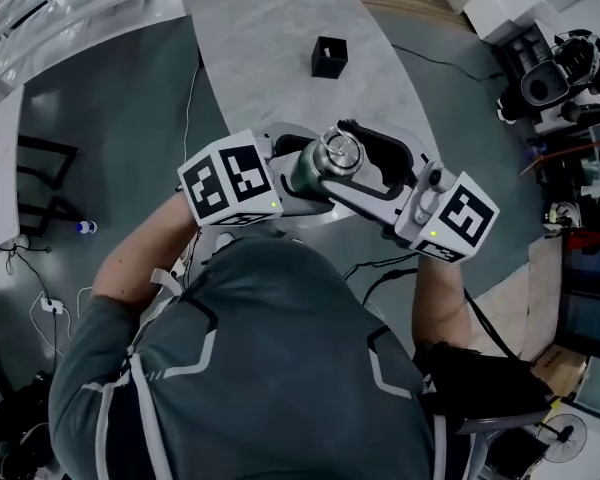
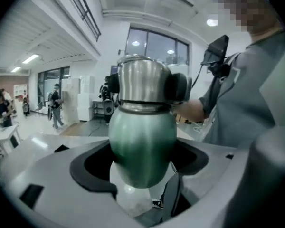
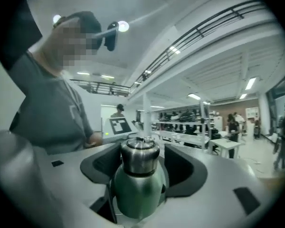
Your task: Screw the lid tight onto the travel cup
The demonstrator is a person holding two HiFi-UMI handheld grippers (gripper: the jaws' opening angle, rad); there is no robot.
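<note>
The travel cup [image 1: 308,173] has a green body and a steel lid [image 1: 340,154] on top, and it is held in the air over the table edge. My left gripper [image 1: 302,176] is shut on the green body [image 2: 142,146], which fills the space between its jaws. My right gripper [image 1: 356,158] reaches in from the right, with the lid [image 3: 140,158] between its black pads [image 3: 183,167]. A thin gap shows beside the lid, so these jaws stand open. In the left gripper view the lid [image 2: 142,82] has the right gripper's pads [image 2: 178,87] close on both sides.
A small black box [image 1: 329,56] sits on the pale oval table [image 1: 260,38] beyond the cup. Camera gear and cables [image 1: 560,78] crowd the right side. A white desk edge [image 1: 0,158] lies at the left. People stand far off in the hall.
</note>
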